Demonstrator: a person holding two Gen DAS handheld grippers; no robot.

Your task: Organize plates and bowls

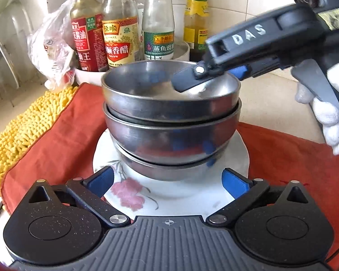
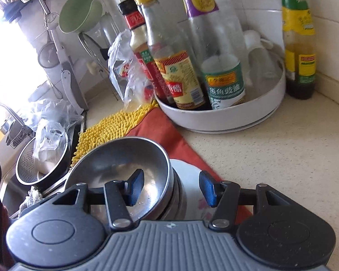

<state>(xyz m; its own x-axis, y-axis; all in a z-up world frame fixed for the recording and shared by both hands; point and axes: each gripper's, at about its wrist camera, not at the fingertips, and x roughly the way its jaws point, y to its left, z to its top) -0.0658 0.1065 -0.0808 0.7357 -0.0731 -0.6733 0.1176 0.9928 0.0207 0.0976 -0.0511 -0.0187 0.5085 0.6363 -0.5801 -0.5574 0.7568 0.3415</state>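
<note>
Bowls: three steel bowls (image 1: 171, 110) sit nested in one stack, rims level; the top bowl (image 2: 119, 169) is shiny inside, with a few water drops near its bottom.
Plate: your stack stands on a white plate (image 1: 133, 194) with a pink flower print, and the plate lies on an orange cloth (image 1: 63, 140) on the table (image 2: 282, 158).
Left hand-held gripper (image 1: 167, 180): your fingers are spread wide, one on each side of the lowest bowl, just above the plate, touching neither as far as the view shows.
Right hand-held gripper (image 2: 171, 189): your fingers are apart and straddle the right rim of the top bowl, one blue pad (image 2: 136, 186) inside the bowl, the other outside over the plate; nothing is pinched between them.
Right hand (image 1: 327, 115): white glove wrapped on the trigger grip.
Edges: a yellow mat (image 1: 22, 126) lies just left of the cloth; a white tray (image 2: 226, 115) of sauce bottles (image 1: 119, 33) stands close behind the stack, with a crumpled plastic bag (image 1: 52, 45) beside it.
Open room: bare table stretches to the right of the cloth; a sink with a strainer (image 2: 40, 164) lies to the left.
</note>
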